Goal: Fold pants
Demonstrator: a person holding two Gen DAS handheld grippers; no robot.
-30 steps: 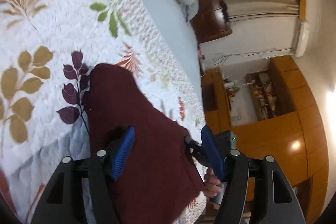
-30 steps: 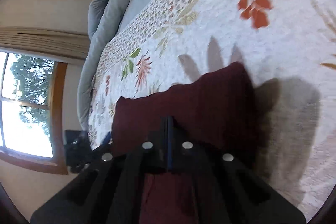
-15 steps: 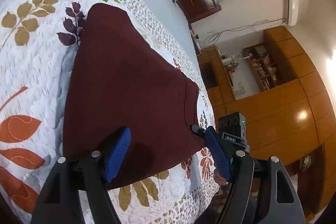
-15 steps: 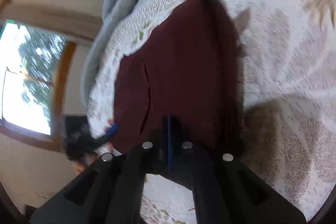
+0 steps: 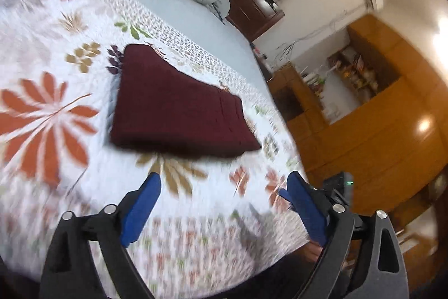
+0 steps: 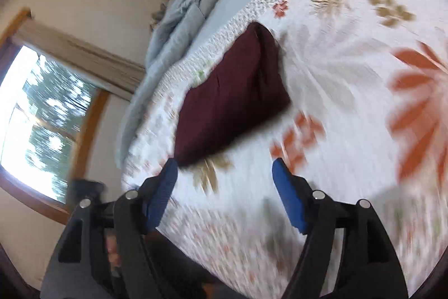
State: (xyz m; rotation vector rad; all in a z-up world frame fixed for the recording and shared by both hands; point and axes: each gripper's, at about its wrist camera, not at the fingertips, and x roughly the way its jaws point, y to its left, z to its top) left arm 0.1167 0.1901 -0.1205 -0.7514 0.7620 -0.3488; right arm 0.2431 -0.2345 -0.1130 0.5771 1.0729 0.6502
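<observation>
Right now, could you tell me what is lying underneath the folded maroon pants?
The folded maroon pants rest on the floral quilt, which shows all round them. The patch of quilt beneath is covered, so whether anything else lies there cannot be seen. Both grippers are open and clear of them.

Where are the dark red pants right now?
The pants lie folded on the floral quilt, beyond both open grippers, near the bed's edge.

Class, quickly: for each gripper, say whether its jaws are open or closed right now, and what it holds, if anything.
Left gripper: open, holding nothing.
Right gripper: open, holding nothing; the folded pants lie free on the bedspread.
</observation>
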